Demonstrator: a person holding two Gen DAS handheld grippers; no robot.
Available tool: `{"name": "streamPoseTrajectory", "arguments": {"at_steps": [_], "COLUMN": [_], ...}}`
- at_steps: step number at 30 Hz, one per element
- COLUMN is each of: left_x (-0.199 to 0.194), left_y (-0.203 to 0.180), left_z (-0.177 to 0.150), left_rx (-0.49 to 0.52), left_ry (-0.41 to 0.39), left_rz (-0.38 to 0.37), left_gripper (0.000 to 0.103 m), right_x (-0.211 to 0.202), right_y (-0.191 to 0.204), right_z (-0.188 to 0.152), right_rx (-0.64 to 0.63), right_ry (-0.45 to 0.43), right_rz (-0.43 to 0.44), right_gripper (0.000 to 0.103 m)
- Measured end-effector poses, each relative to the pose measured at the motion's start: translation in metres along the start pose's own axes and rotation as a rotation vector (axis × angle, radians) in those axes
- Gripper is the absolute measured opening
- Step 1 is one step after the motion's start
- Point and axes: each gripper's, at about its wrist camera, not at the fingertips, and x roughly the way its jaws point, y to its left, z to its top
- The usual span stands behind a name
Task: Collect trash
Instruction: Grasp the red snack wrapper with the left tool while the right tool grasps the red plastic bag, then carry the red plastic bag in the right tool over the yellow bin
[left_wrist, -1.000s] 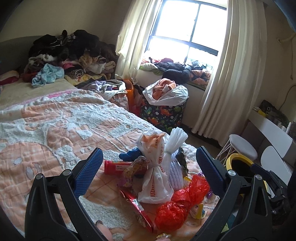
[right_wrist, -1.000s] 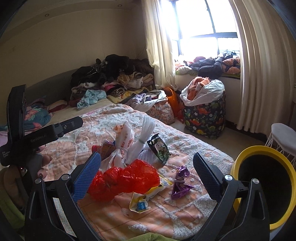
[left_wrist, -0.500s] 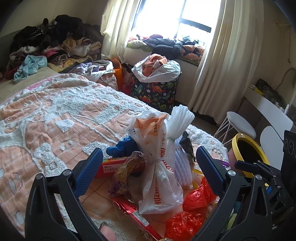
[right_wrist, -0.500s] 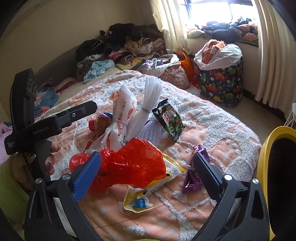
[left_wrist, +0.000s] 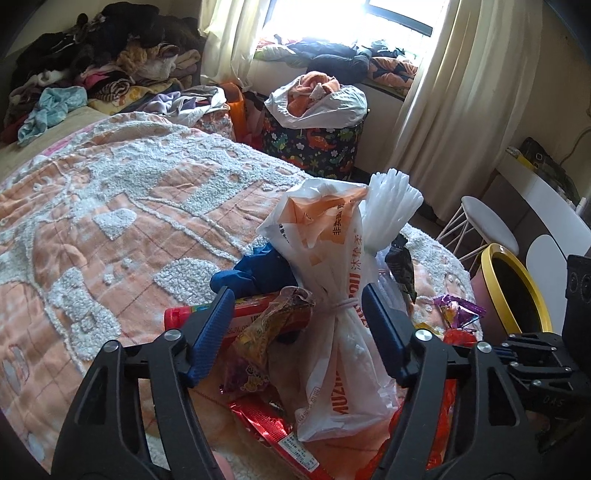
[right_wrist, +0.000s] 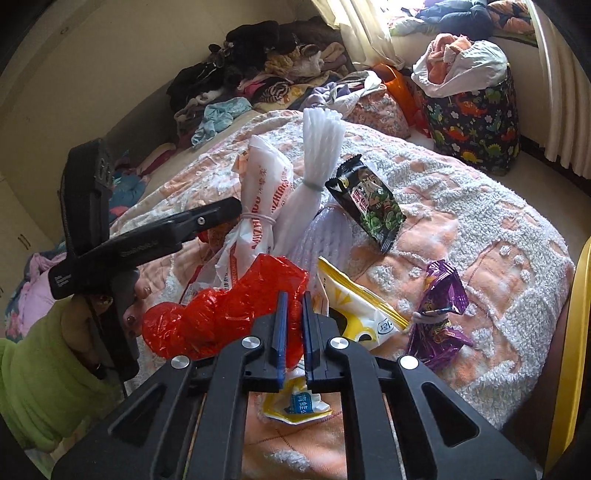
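Observation:
A pile of trash lies on the bed's near corner. In the left wrist view my left gripper (left_wrist: 297, 325) is open around the tied white-and-orange plastic bag (left_wrist: 340, 295), with a crumpled snack wrapper (left_wrist: 266, 332) and a red tube (left_wrist: 207, 314) between the fingers too. In the right wrist view my right gripper (right_wrist: 291, 321) is shut on the red plastic bag (right_wrist: 229, 310). Around it lie a yellow-white pouch (right_wrist: 354, 306), a purple wrapper (right_wrist: 439, 314), a black-green snack bag (right_wrist: 369, 206) and a white foam net (right_wrist: 317, 162).
A yellow-rimmed bin (left_wrist: 517, 295) stands on the floor right of the bed, also at the right wrist view's edge (right_wrist: 572, 350). A dinosaur-print laundry basket (left_wrist: 314, 140), a white stool (left_wrist: 487, 225) and piled clothes (left_wrist: 103, 62) stand beyond.
Both grippers moved forward and down into the trash pile. The right gripper went from wide open to shut on the red bag. The left gripper narrowed around the tied bag.

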Motion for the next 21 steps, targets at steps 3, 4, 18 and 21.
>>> {"name": "streamPoseTrajectory", "arguments": {"at_steps": [3,4,18,21], "left_x": [0.002,0.002,-0.031,-0.046], "left_y": [0.001,0.001,-0.008,-0.015], "left_z": [-0.003,-0.003,0.004,0.012], "left_rx": [-0.009,-0.009,-0.049,-0.056], "left_ry": [0.012,0.011,-0.080,-0.122], "left_rz": [0.004,0.009,-0.006,-0.031], "left_gripper": [0.043,0.042,0.004,0.004], "right_x": [-0.014,-0.019,-0.071,-0.083], "right_y": [0.004,0.006,0.028,0.030], "right_z": [-0.003,-0.004,-0.005,-0.004], "right_rx": [-0.018,-0.027,-0.081,-0.086], "right_ry": [-0.045,-0.059,-0.183,-0.216], "right_rz": [-0.006,-0.006,0.015,0.022], "right_gripper": [0.004,0.004,0.003,0.003]}}
